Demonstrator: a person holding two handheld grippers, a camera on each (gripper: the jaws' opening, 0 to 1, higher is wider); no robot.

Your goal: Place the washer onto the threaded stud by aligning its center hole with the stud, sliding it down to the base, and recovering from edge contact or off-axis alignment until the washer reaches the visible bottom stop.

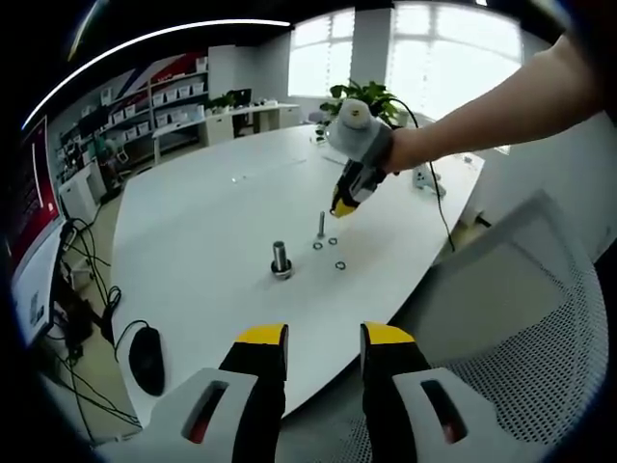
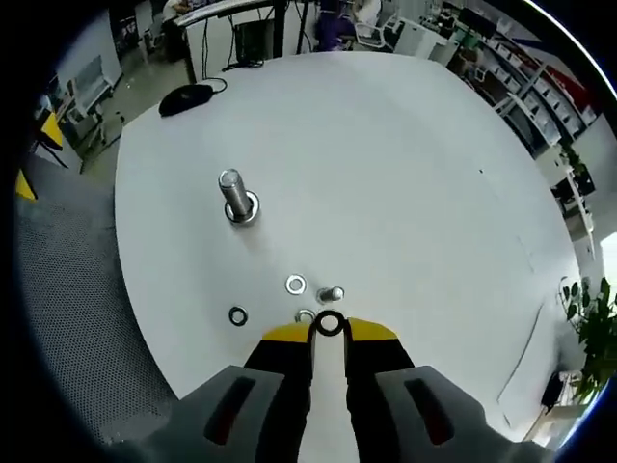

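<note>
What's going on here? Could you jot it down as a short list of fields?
Surface: white table
Right tool: shut on a washer, above the small stud
Left tool: open, holding nothing, back from the parts
Loose washers: three lie around the small stud, one beside it
Large bolt: upright, apart from the washers
Progress: washer not yet on stud

Both grippers look the same up close: the left gripper (image 1: 325, 349) and right gripper (image 2: 329, 340) have black fingers (image 1: 262, 371) with yellow tips, on light grey housings with red-lined slots. The person's forearm (image 1: 501, 101) is bare, no sleeve.
</note>
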